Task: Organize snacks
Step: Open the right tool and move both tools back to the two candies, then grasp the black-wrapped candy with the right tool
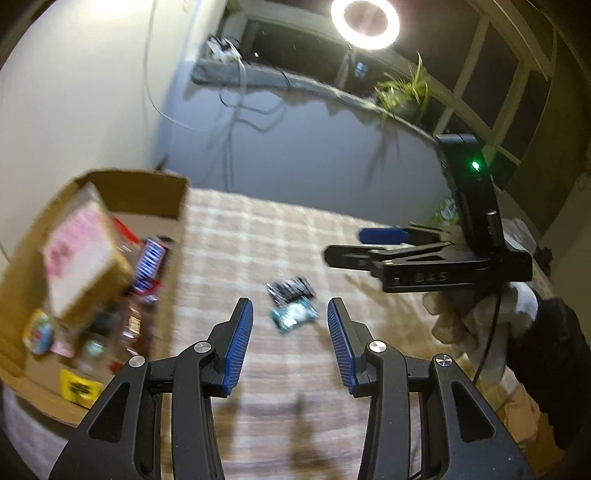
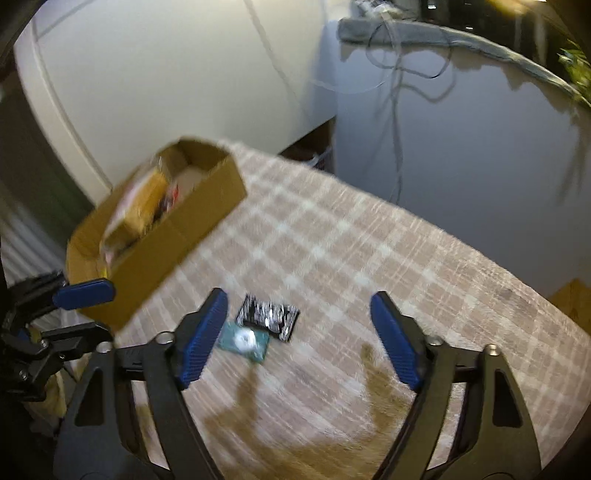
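A black-and-white snack packet (image 1: 291,290) and a teal snack packet (image 1: 294,315) lie side by side on the checked tablecloth (image 1: 280,236); both show in the right wrist view, black (image 2: 269,316) and teal (image 2: 243,341). A cardboard box (image 1: 147,192) at the left holds several snacks, a pink-and-tan pack (image 1: 83,251) on top; it also shows in the right wrist view (image 2: 177,236). My left gripper (image 1: 290,325) is open and empty, just short of the packets. My right gripper (image 2: 299,332) is open and empty above them; it shows in the left wrist view (image 1: 345,245).
A grey wall (image 1: 314,147) with hanging cables (image 1: 229,110) stands behind the table. A ring light (image 1: 365,22) and a plant (image 1: 404,90) sit on the ledge. The table edge falls away at the right (image 2: 554,306).
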`<state>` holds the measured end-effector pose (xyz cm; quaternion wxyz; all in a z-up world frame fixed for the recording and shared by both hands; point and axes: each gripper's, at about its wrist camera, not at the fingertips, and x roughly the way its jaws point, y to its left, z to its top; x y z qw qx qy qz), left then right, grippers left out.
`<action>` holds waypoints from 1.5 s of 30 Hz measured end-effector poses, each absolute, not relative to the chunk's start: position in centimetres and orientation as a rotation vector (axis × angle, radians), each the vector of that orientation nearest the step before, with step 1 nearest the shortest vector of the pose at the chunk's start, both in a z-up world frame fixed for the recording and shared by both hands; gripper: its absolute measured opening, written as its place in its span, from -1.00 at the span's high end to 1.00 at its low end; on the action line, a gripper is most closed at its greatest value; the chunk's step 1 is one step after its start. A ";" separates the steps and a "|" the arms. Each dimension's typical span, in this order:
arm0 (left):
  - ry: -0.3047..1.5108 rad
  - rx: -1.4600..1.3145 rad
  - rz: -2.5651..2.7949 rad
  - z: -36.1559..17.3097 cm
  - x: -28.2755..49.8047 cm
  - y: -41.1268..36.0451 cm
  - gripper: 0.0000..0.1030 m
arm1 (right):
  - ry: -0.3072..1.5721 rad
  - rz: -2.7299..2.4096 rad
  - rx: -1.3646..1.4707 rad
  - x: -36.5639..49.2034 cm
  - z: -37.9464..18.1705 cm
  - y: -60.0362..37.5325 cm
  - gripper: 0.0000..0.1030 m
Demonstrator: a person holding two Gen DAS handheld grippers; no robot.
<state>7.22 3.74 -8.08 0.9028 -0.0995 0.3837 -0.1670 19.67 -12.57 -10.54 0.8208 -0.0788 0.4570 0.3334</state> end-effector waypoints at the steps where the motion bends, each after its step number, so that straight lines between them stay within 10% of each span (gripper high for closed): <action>1: 0.805 -0.205 -0.351 -8.4 7.2 3.4 0.23 | 0.983 0.723 -0.188 19.7 -10.9 -12.4 -0.29; 25: 0.994 -0.251 -0.387 -14.4 10.4 0.1 0.48 | 0.997 0.877 -0.502 20.0 -15.3 -6.2 0.23; 45: 0.989 -0.231 -0.367 -14.6 11.7 0.1 0.48 | 0.947 0.919 -0.595 21.9 -15.4 -4.4 -0.13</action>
